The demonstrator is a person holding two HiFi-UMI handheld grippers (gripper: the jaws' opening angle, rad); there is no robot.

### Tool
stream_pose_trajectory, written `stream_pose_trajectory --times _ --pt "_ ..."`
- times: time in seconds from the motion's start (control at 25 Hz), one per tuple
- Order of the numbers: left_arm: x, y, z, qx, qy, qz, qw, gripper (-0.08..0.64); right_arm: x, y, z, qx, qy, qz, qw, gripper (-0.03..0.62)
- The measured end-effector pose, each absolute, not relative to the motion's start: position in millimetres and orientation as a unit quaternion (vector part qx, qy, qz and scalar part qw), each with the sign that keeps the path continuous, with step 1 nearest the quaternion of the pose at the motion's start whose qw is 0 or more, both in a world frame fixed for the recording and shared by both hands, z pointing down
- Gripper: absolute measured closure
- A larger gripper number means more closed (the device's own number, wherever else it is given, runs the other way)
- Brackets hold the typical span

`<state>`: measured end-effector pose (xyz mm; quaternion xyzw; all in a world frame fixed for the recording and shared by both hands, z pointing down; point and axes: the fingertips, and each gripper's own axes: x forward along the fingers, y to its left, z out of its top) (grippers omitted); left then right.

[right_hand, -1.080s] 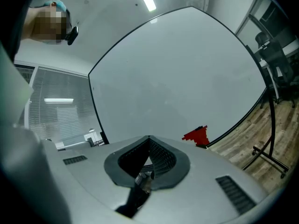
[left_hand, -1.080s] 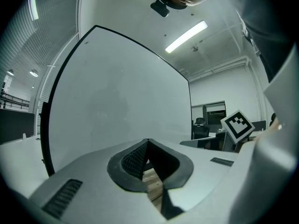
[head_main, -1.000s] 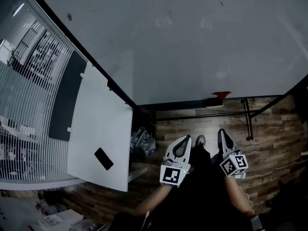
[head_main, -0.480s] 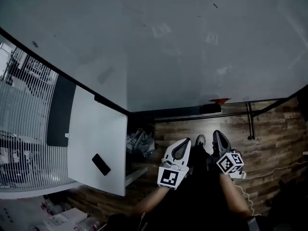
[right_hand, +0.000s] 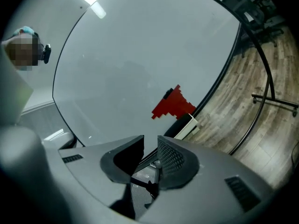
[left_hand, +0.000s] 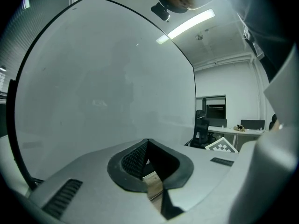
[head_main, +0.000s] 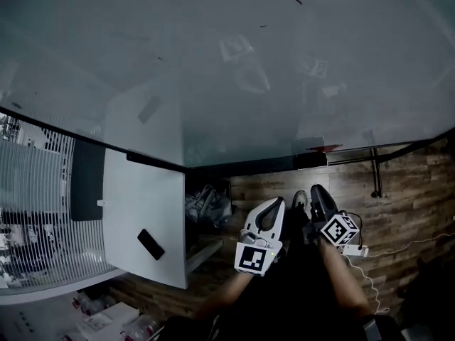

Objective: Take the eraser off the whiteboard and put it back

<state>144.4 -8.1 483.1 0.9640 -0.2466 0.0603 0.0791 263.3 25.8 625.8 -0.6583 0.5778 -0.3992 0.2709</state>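
The whiteboard [head_main: 234, 62] fills the upper head view. Its eraser [head_main: 311, 160], a dark block, sits at the board's lower edge under a red patch [head_main: 325, 148]. In the right gripper view the eraser [right_hand: 185, 126] shows white and black just beyond the jaws, below the red patch [right_hand: 173, 104]. My right gripper [head_main: 315, 189] [right_hand: 150, 143] hangs a little below the eraser. Its jaws have just been opening and stand slightly open with nothing between them. To its left, my left gripper [head_main: 276, 203] [left_hand: 147, 143] is shut and empty, facing the board.
A white desk [head_main: 142, 204] stands at the left with a black phone [head_main: 151, 244] and a dark mat [head_main: 87, 180]. A bag [head_main: 206, 208] lies under it. The board stand's black legs [head_main: 375, 172] and a power strip [head_main: 353, 250] with its cable are on the wooden floor.
The board now fills more of the head view. My right gripper has rolled and come closer to the eraser at the board's lower edge. The left gripper has shifted only slightly.
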Motion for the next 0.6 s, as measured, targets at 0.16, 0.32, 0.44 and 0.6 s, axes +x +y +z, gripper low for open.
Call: stream_pose_trajectory --times 0.16,0.32,0.44,0.6 --pt "152 -14 486 0.963 -0.249 0.062 0.083 0.554 271 14 652 -0.648 0.552 -0.435 0.293 0.463" --pt "154 -13 491 0.964 -0.242 0.07 0.089 0.554 281 5 665 -0.649 0.53 -0.45 0.31 0.432" --pt "158 -14 499 0.963 -0.238 0.077 0.097 0.554 285 0 677 -0.642 0.509 -0.468 0.33 0.415" --pt "167 -16 502 0.965 -0.231 0.079 0.099 0.554 291 -6 687 -0.634 0.487 -0.488 0.35 0.396"
